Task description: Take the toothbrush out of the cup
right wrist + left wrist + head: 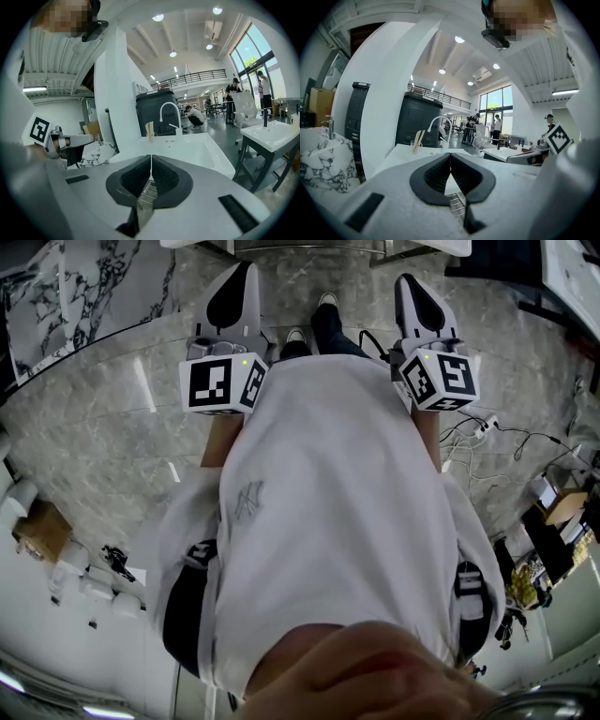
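A clear cup with tan toothbrush handles standing in it sits far ahead on a white sink counter. The right gripper view shows the same cup and the toothbrush handles left of the faucet. My left gripper is shut with nothing between its pads, well short of the cup. My right gripper is also shut and empty. In the head view both grippers are held out in front of a white shirt, above the marble floor.
A white curved faucet rises behind the basin. A marble-patterned block lies to the left, with a dark cabinet behind. A second sink stand is on the right. People stand in the background. Cables lie on the floor.
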Available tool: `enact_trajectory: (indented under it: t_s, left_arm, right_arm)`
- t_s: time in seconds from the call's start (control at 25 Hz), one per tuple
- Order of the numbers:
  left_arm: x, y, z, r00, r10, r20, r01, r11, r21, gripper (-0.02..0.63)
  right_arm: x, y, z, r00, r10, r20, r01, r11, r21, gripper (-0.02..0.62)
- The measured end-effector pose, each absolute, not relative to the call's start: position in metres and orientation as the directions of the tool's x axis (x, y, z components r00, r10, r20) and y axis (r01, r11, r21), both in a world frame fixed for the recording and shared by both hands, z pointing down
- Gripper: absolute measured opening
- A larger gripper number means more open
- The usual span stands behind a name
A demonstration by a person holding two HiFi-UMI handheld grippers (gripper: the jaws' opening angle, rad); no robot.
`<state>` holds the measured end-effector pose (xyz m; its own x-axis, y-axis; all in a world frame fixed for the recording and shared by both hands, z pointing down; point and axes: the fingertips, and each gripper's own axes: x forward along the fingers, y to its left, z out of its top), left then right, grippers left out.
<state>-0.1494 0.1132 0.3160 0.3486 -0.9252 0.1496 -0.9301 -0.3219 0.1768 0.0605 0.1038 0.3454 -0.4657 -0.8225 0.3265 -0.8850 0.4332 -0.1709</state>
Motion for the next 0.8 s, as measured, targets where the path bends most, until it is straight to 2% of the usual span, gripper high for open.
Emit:
enact_trajectory:
  t_s: [0.4,0.8]
  left_arm:
    - [-0.114,0.055,0.306,0.269,-0.956,0.117,-0.956,-0.25,0.15,0.015]
    - [-0.115,0.025,0.306,0.216,-0.969,0.117,-0.97,-0.2,0.139,0.015]
  right_arm:
    - [0.098,0.024,0.339,-0.525,-0.8,0.291,-0.851,0.489,-0.192,0.015]
    - [0.102,-0.013,0.346,-0.562,-0.772,0.297,-0.827,0.519,-0.214,0.015]
